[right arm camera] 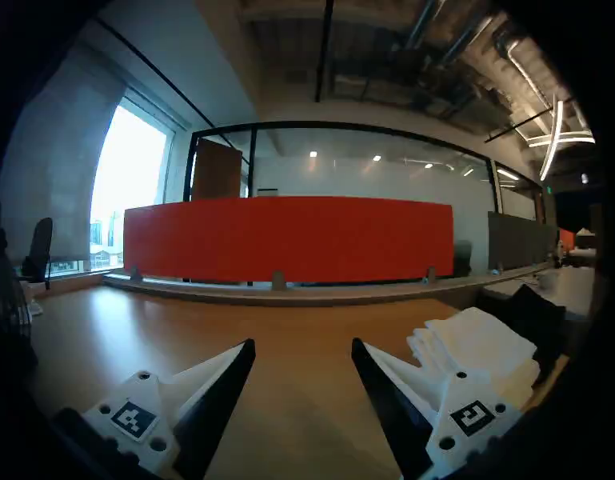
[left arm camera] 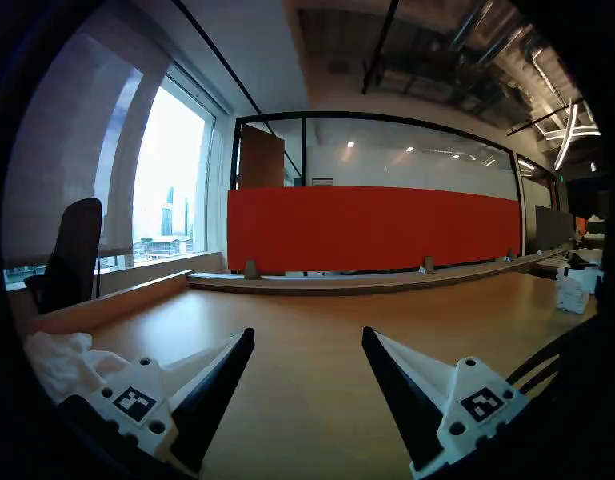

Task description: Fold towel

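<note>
- The left hand-held gripper (left arm camera: pixel 307 332), white with black-edged fingers, is spread wide and holds nothing, above the smooth light-brown wooden counter (left arm camera: pixel 323 312).
- A crumpled white cloth towel (left arm camera: pixel 63 360) lies on the counter just beside that gripper's left finger, partly hidden behind it.
- The right hand-held gripper (right arm camera: pixel 303 342) is also spread wide with nothing between its fingers.
- A stack of folded white towels (right arm camera: pixel 475 344) sits on the counter behind its right finger.
- A long red partition panel (left arm camera: pixel 371 228) runs along the counter's far edge.
</note>
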Available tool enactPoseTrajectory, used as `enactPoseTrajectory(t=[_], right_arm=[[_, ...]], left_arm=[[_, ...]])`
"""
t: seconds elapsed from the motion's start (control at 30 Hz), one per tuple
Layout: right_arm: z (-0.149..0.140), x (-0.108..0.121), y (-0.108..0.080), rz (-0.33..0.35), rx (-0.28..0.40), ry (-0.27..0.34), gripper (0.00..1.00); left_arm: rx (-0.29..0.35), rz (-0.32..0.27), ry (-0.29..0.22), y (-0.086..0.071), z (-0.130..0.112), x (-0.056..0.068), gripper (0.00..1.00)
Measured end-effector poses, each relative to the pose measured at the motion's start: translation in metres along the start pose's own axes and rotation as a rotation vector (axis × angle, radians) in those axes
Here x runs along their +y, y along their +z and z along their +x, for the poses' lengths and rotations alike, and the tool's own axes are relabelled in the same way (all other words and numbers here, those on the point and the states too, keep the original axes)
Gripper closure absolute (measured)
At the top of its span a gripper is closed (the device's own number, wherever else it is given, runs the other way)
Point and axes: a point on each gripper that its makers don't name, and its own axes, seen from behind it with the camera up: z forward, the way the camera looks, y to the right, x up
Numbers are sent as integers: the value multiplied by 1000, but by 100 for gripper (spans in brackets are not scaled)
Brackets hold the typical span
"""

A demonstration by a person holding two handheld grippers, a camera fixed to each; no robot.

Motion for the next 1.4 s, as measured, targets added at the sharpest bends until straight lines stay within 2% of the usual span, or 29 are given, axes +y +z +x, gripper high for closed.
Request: enactPoseTrajectory(t=[0.23,0.37,1.4], right_arm=[[0,1,0,0,0,0,6],[0,1,0,0,0,0,0],[0,0,0,0,0,0,0]], left_arm=[[0,0,0,0,0,0,0],[0,0,0,0,0,-1,0],[0,0,0,-1,2,-1,0]])
